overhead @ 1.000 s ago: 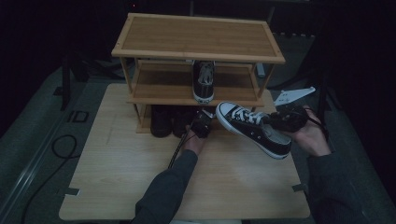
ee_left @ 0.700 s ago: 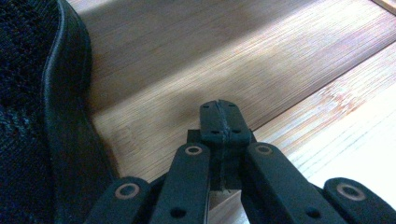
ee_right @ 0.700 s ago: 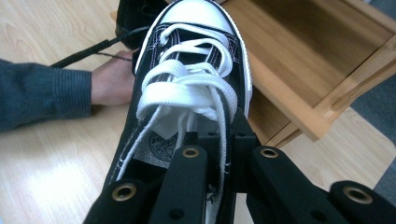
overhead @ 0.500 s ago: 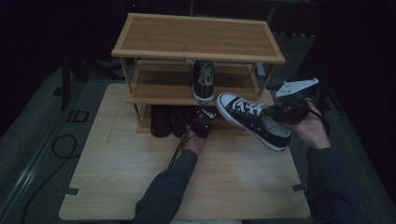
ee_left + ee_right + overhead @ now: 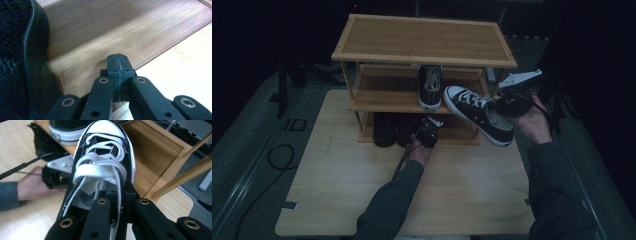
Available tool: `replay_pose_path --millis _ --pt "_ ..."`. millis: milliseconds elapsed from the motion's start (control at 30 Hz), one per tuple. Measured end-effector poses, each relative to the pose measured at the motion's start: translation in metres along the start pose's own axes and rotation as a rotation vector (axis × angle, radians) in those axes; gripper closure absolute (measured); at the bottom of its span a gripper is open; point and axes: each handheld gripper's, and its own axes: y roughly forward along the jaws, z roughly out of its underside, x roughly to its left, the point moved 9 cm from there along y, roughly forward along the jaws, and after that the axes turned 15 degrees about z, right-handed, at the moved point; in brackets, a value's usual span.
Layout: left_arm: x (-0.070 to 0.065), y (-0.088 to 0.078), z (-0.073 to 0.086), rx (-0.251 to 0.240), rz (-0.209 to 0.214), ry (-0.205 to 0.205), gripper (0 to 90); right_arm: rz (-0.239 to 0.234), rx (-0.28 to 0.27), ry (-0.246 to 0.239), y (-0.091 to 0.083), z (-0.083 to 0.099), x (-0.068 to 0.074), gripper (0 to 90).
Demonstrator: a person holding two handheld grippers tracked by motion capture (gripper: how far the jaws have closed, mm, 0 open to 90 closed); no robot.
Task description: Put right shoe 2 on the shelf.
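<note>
A black sneaker (image 5: 103,167) is clamped at its tongue between the right gripper (image 5: 117,195) jaws; a wooden rack (image 5: 424,42) is seen ahead. The left gripper (image 5: 117,62) jaws are pressed together, empty, with a dark shoe (image 5: 22,62) beside them.

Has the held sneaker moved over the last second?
Yes. The sneaker in the right gripper has risen and shifted toward the rack, its toe now beside the sneaker on the middle shelf.

No legible text anywhere.
</note>
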Motion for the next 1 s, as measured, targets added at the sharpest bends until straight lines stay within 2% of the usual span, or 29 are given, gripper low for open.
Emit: replay_pose_path --millis 167,333,533,767,867,1000 --pt "0.0 0.0 0.0 0.0 0.001 0.0 90.0 0.016 -0.001 0.024 0.011 -0.006 -0.003 87.6" --pt "0.0 0.0 0.0 0.0 0.0 0.001 90.0 0.052 -0.01 0.039 0.019 -0.01 -0.003 87.5" --pt "0.0 0.0 0.0 -0.001 0.0 0.001 90.0 0.06 -0.023 0.071 0.027 -0.015 -0.004 87.5" --pt "0.0 0.0 0.0 0.0 0.001 0.001 90.0 0.071 -0.014 0.095 0.035 -0.017 -0.004 87.5" --pt "0.0 0.0 0.0 0.0 0.001 0.0 90.0 0.081 -0.03 0.126 0.036 -0.021 -0.006 87.5" --pt "0.0 0.0 0.0 -0.001 0.0 0.0 90.0 0.078 -0.028 0.126 0.037 -0.021 -0.005 87.4"
